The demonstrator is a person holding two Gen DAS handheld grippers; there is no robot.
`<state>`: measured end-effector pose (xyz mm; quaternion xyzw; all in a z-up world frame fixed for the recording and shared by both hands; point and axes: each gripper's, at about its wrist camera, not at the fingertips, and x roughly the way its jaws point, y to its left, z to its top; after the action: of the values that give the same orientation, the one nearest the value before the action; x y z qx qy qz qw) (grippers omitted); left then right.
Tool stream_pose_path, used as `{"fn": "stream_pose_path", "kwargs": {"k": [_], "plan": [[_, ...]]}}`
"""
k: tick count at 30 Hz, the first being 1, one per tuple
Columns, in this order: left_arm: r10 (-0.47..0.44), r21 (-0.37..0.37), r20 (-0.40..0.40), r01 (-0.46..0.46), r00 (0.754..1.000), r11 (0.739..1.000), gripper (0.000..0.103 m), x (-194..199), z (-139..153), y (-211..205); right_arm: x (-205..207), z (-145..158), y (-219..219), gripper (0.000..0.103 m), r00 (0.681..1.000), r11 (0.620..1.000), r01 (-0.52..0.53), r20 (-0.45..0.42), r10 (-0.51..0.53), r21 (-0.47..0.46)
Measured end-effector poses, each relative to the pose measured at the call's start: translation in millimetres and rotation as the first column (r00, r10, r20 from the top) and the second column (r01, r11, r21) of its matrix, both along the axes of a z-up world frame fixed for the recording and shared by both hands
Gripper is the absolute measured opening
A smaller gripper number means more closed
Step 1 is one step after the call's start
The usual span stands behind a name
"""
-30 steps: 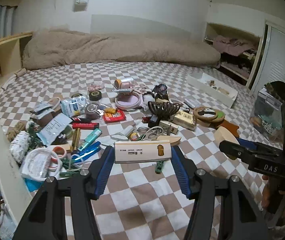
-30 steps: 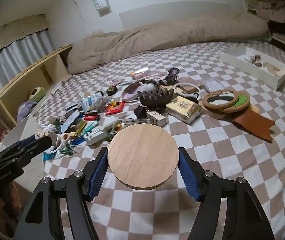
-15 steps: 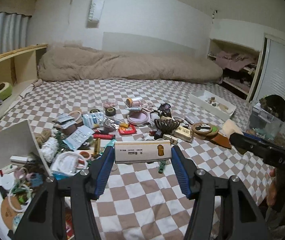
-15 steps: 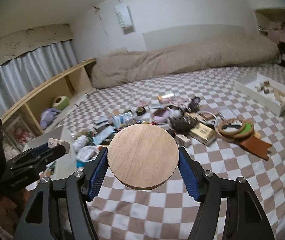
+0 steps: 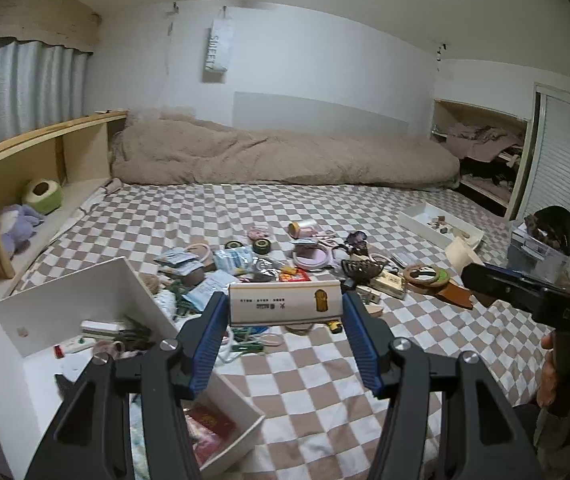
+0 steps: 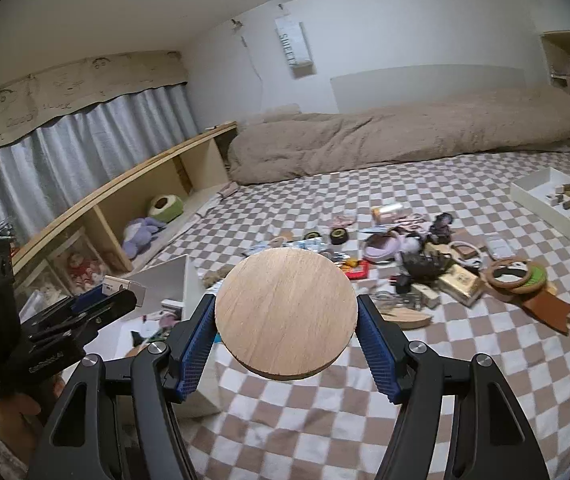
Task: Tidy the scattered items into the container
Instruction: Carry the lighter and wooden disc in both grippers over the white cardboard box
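The left tongs (image 5: 285, 310) are clenched on a long white box (image 5: 285, 309), held crosswise above the bed. Below and to their left the white container (image 5: 65, 312) stands open, its near rim (image 5: 231, 446) under the left finger (image 5: 205, 344). Ahead lie the scattered items (image 5: 285, 268); bare checkered blanket (image 5: 317, 392) spreads beneath and to the right. The right tongs (image 6: 286, 312) grasp a round wooden disc (image 6: 286, 312) by its edges, the container's corner (image 6: 187, 280) just to their left.
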<state>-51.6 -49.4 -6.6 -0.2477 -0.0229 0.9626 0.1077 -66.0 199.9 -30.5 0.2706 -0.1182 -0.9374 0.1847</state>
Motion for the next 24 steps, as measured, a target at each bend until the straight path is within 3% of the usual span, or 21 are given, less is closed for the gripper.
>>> {"fn": "stream_pose_path", "kwargs": {"k": [16, 24], "plan": [[0.173, 0.002, 0.020, -0.173, 0.985, 0.985, 0.058, 12.0, 11.9, -111.9, -27.7, 13.8, -102.5, 0.068, 0.979, 0.977, -0.206, 0.001, 0.206, -0.047], [0.246, -0.018, 0.101, -0.246, 0.964, 0.969, 0.058, -5.2, -3.2, -160.8, -36.8, 14.0, -156.4, 0.068, 0.955, 0.955, -0.297, 0.007, 0.297, -0.005]]}}
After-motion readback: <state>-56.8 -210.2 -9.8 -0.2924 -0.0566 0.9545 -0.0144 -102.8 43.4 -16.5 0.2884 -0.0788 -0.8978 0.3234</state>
